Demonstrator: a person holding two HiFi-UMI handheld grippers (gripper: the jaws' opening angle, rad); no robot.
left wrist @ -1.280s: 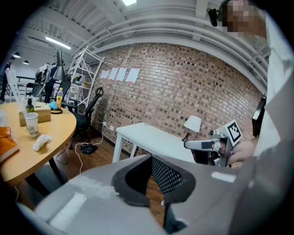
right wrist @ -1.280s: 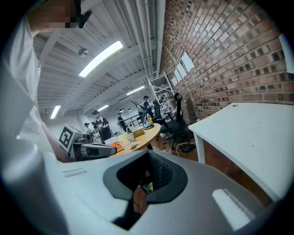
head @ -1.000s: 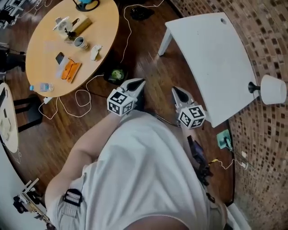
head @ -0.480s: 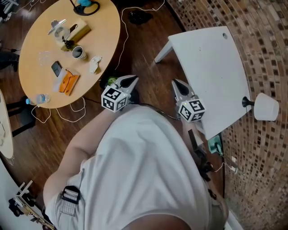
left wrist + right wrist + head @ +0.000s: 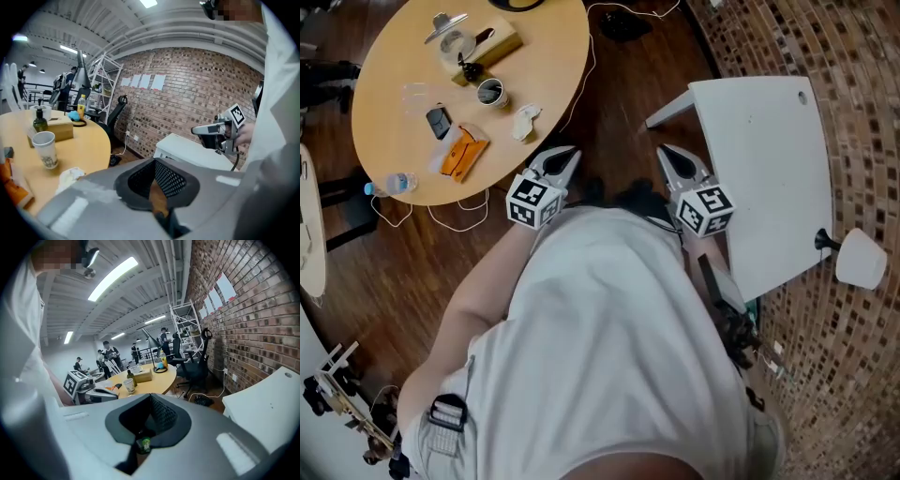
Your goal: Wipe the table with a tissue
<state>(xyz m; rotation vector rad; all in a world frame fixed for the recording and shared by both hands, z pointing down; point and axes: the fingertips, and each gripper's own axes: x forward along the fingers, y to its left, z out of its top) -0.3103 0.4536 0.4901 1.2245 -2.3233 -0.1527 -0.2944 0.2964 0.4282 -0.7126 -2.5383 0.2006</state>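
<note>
A white fabric shirt (image 5: 609, 337) fills the near part of the head view. Just ahead of it, the left claw (image 5: 566, 154) is fully closed with nothing gripped. The right claw (image 5: 667, 153) is likewise closed and empty.

Below both claws lies the floor (image 5: 619, 103), made of dark wood planks with a slight sheen.

To the left stands a round desk (image 5: 553, 66) with a smooth, light wood top. The left claw sits close to its rim. The tissue (image 5: 523, 123), a crumpled white wad, lies on this desk near the right edge. It is just beside a paper cup (image 5: 490, 92) and apart from both claws.

Further in on the same desk lie:
- an orange packet (image 5: 461, 152)
- a dark phone (image 5: 439, 121)
- a clear plastic bottle (image 5: 394, 183)
- a tan cardboard box (image 5: 492, 42)

To the right stands a rectangular white desk (image 5: 769, 159), matte, with rounded corners.

Beyond it runs a red-brown brick wall (image 5: 853, 112). Overhead is a ribbed white ceiling (image 5: 140, 291) with strip lights (image 5: 112, 277).
</note>
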